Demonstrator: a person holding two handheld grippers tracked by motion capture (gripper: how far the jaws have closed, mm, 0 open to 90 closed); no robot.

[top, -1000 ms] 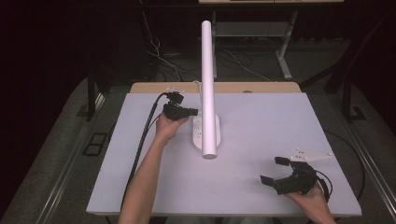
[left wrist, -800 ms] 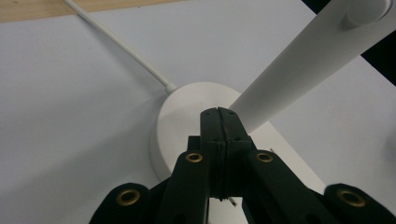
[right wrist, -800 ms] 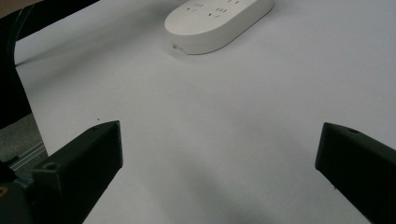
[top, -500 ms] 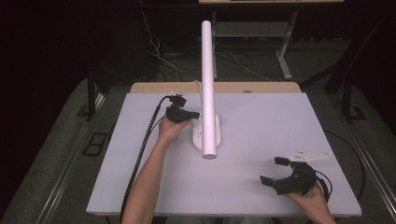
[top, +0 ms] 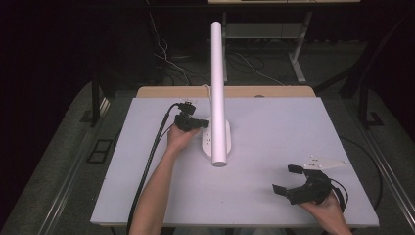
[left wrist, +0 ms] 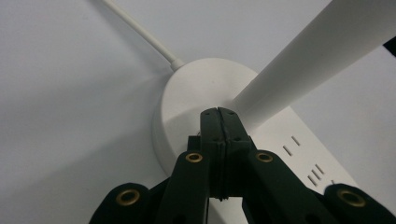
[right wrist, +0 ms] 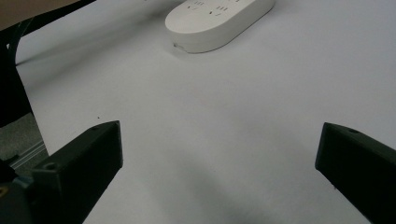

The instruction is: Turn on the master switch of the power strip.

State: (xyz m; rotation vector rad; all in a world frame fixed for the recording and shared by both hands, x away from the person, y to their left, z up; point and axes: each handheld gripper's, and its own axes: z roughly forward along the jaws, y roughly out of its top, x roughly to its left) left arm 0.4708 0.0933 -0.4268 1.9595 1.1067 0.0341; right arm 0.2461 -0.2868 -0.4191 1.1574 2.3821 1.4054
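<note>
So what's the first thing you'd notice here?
A tall white pole stands in the middle of the table, over a white power strip. The left gripper is shut, with its tips against the strip's rounded end. The right gripper sits wide open near the table's front right corner.

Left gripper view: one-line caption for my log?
Shut left claw presses on the power strip beside the white pole.

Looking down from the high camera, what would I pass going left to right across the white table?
Black cable → left gripper, fingers shut → white power strip → right gripper, fingers spread open.
</note>
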